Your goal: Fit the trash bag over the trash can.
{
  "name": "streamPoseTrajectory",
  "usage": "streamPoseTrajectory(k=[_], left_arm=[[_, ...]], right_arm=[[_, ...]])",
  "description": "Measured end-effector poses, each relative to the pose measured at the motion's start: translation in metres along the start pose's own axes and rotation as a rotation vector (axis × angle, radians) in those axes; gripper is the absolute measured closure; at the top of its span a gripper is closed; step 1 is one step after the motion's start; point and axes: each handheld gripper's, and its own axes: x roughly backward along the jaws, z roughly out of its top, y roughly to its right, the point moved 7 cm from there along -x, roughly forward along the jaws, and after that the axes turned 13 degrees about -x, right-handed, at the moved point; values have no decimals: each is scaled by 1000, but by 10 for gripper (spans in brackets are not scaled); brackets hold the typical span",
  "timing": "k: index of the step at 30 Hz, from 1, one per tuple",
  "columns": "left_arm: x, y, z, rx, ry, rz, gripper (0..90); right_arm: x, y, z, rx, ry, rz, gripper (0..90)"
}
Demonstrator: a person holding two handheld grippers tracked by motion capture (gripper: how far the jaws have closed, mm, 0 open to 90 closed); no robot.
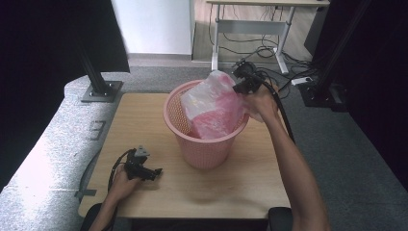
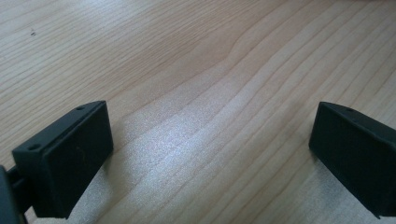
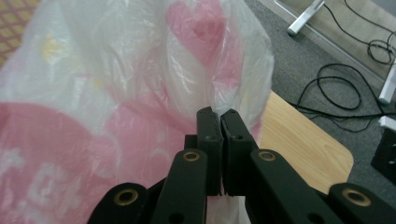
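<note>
we have the right gripper [image 3: 219, 122] pinched on the edge of the plastic bag [image 1: 211, 103], which sits in the pink basket [image 1: 204, 149]; our left gripper [image 2: 210, 154] rests spread on the table [image 1: 144, 115]; next, likely, we draw the film over the rim without tearing it.

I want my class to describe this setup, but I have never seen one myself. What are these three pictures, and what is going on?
A person works at a wooden table, holding a two-jaw tool in each hand. The high view looks down from above; the other two views come from cameras riding on the tools. The left gripper rests near the table, jaws open and holding nothing. The right gripper has its jaws shut on a thin plastic bag, clear with pink print, sitting in a pink basket.
</note>
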Motion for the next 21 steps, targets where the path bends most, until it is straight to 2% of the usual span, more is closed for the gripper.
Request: streamPoseTrajectory(k=[4, 7, 10, 12, 16, 17, 21], left_arm=[[0, 0, 0, 0, 0, 0, 0], [0, 0, 0, 0, 0, 0, 0], [0, 0, 0, 0, 0, 0, 0], [0, 0, 0, 0, 0, 0, 0], [0, 0, 0, 0, 0, 0, 0], [0, 0, 0, 0, 0, 0, 0], [0, 0, 0, 0, 0, 0, 0]], right_arm=[[12, -15, 8, 14, 21, 30, 875], [21, -38, 17, 55, 27, 64, 875], [21, -50, 20, 71, 25, 79, 875], [14, -61, 22, 85, 20, 114, 874], [1, -65, 18, 96, -8, 108, 865], [-8, -65, 13, 84, -22, 119, 855], [-24, -59, 0, 71, -56, 127, 812]])
